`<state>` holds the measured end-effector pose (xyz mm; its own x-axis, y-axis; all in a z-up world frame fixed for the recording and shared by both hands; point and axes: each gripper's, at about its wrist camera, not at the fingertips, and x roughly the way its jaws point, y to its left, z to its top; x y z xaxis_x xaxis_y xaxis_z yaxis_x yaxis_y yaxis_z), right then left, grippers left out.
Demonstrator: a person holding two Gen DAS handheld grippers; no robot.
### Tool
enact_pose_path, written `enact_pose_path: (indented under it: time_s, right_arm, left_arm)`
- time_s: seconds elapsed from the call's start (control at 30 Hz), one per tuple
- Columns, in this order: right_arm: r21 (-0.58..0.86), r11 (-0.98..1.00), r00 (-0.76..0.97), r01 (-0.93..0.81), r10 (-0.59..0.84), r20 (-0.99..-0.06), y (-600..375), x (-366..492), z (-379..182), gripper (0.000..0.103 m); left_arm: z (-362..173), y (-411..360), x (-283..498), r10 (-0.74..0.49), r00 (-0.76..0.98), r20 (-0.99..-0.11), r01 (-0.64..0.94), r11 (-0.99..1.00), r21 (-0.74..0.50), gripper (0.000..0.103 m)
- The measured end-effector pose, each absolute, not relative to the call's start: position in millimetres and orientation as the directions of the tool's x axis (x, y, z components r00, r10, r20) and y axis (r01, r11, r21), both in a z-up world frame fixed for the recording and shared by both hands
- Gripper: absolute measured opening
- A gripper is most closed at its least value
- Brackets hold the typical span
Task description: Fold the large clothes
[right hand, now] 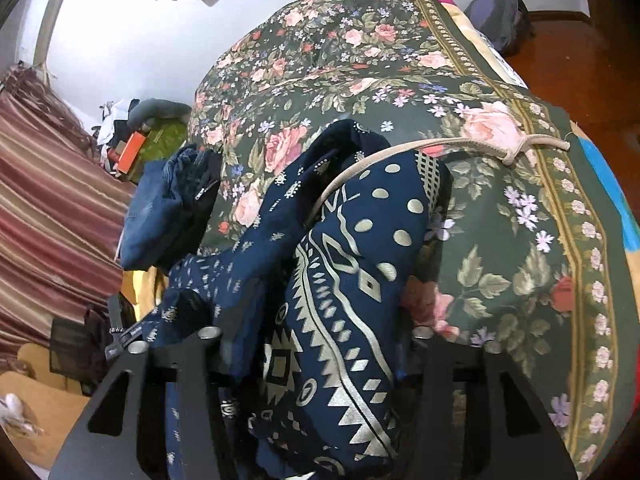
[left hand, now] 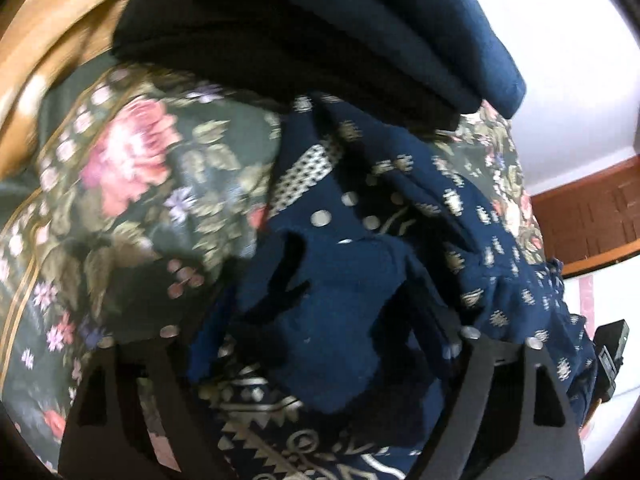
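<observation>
Across the middle of the left wrist view lies a navy printed garment — soft, thin cloth with small silver motifs, round dots and a zigzag border, bunched into loose folds. It rests on a dark green floral bedspread with pink roses. At the top of the frame sit plain folded clothes, black and dark blue, thick and smooth-edged. The left gripper has flat black fingers rising from the lower edge; they stand well apart with a hump of the navy cloth between them, and whether the pads press it cannot be told.

Lower centre of the right wrist view, the same garment runs as a long bundle from the bottom edge up towards the middle of the frame, leaning slightly right, its silver triangle-and-diamond band following that length. A pale cord curves over its upper end and out onto the bedspread. The right gripper straddles the bundle's lower part — the cloth fills the gap between the fingers, though a firm grip cannot be made out. Left of the garment lies folded denim.
</observation>
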<state>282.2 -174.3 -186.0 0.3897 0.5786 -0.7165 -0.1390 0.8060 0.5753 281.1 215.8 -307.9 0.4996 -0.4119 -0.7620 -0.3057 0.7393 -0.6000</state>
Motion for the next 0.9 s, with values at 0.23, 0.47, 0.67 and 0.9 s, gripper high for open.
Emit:
enact_pose_path:
  time_s: [0.23, 0.47, 0.67, 0.9]
  right_arm:
    - [0.595, 0.773, 0.433, -0.218, 0.624, -0.651, -164.9, 274.3, -147.2, 0.013]
    - [0.536, 0.776, 0.524, -0.332, 0.624, -0.579, -155.2, 273.4, -83.2, 0.012]
    - [0.511, 0.782, 0.589, -0.356, 0.613, -0.527, -161.2, 299.3, -47.8, 0.012]
    - [0.445, 0.826, 0.618, -0.347, 0.558, -0.554, -154.1, 348.1, -51.8, 0.012]
  left_arm:
    - [-263.8, 180.4, 286.1, -0.24, 0.506, -0.829, -0.23, 0.888, -0.397, 0.016]
    - [-161.4, 157.5, 276.8, -0.168, 0.644, -0.746, -0.105, 0.947, -0.305, 0.013]
    - [-90.8, 144.0, 285.2, -0.116, 0.73, -0.674, -0.036, 0.977, -0.208, 0.012]
    - [-56.8, 135.3, 325.1, -0.095, 0.783, -0.614, -0.015, 0.985, -0.171, 0.012]
